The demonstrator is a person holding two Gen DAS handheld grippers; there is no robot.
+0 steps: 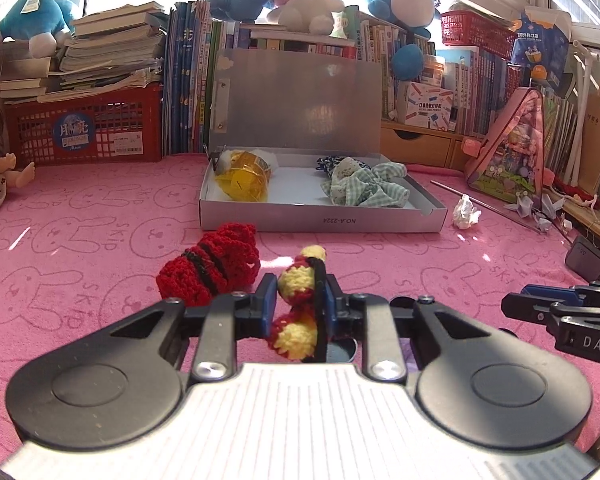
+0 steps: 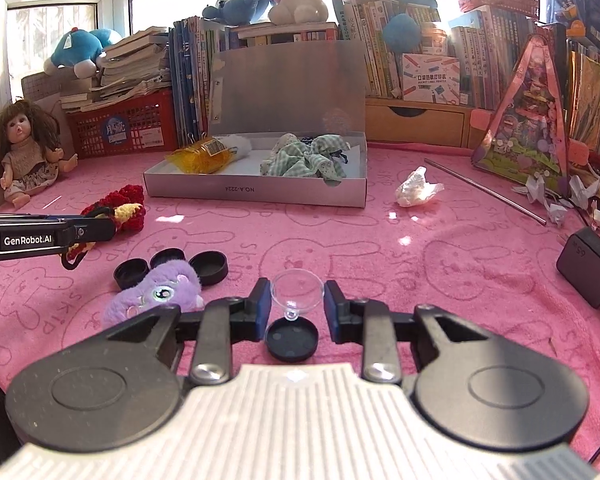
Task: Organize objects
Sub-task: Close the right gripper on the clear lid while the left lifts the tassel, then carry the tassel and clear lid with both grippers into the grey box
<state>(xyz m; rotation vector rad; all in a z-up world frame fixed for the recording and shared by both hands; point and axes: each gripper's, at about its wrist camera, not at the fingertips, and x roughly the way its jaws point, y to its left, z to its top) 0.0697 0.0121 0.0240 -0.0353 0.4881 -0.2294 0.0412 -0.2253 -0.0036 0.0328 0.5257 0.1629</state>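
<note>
My left gripper (image 1: 300, 286) is shut on a yellow-and-red crochet piece (image 1: 296, 280) with a black cord, held just above the pink cloth. A red crochet piece (image 1: 210, 270) lies right beside it on the left. My right gripper (image 2: 296, 286) is shut on a small clear plastic cup (image 2: 297, 290), its stem hanging over a black lid (image 2: 292, 338). An open grey box (image 1: 320, 222) stands farther back, holding a yellow packet (image 1: 244, 178) and green gingham cloth (image 1: 364, 188). The left gripper (image 2: 100, 230) also shows at the left edge of the right wrist view.
Three black caps (image 2: 210, 266) and a purple plush (image 2: 156, 296) lie left of my right gripper. A crumpled wrapper (image 2: 416, 190), a metal rod (image 2: 484, 190) and a black device (image 2: 588, 272) lie to the right. A doll (image 2: 24, 152), a red basket (image 1: 84, 128) and books line the back.
</note>
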